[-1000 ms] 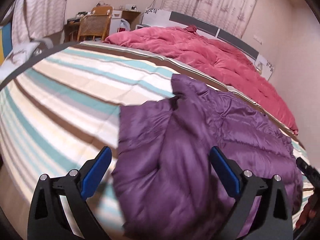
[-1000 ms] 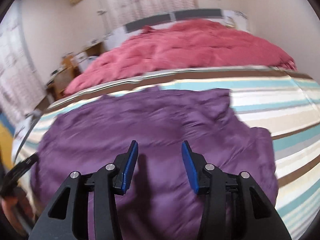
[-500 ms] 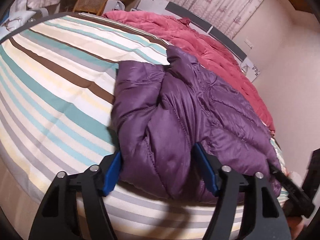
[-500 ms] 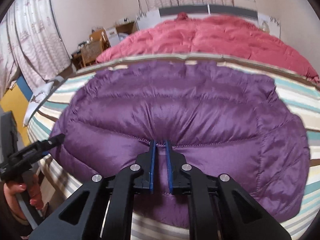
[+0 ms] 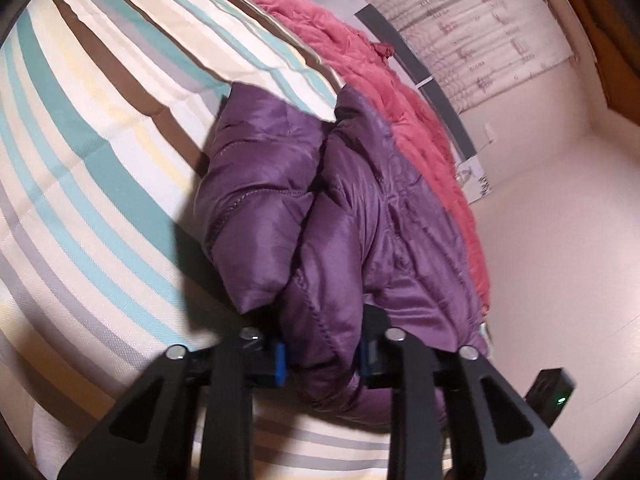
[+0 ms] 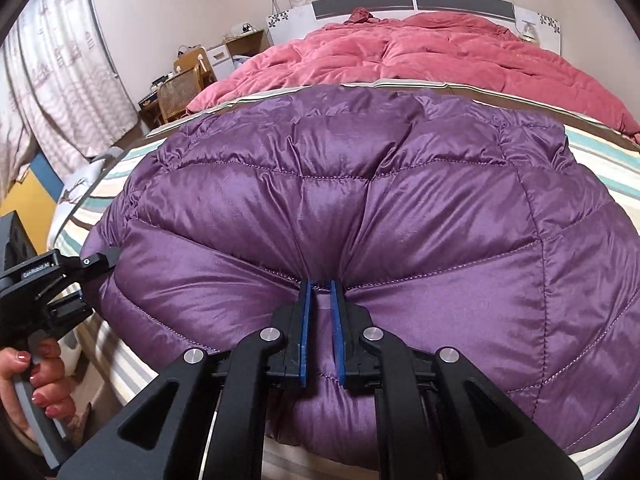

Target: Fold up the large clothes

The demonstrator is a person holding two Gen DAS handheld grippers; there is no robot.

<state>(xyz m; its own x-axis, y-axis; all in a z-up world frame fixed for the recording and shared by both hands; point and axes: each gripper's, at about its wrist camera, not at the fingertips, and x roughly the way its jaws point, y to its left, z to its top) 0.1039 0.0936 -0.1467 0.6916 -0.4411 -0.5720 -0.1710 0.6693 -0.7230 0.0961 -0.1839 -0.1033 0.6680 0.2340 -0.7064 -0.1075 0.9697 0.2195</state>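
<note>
A purple quilted down jacket (image 6: 360,200) lies on the striped bed sheet (image 5: 80,160), its sleeve folded over at the left end (image 5: 256,200). My right gripper (image 6: 320,332) is shut on a pinch of the jacket's near hem. My left gripper (image 5: 322,356) is closed around a thick fold at the jacket's left edge, its blue pads (image 5: 280,364) pressed into the fabric. The left gripper also shows in the right wrist view (image 6: 96,260), held by a hand at the jacket's left corner.
A red quilt (image 6: 420,56) covers the far half of the bed, against the headboard (image 6: 412,6). A wicker chair (image 6: 180,92) and desk stand at the far left by the curtains. A small black device (image 5: 554,394) lies on the floor at the right.
Both grippers dropped to the jacket's near edge and closed on it. The right one shut first; the left one narrowed from wide open onto the fold.
</note>
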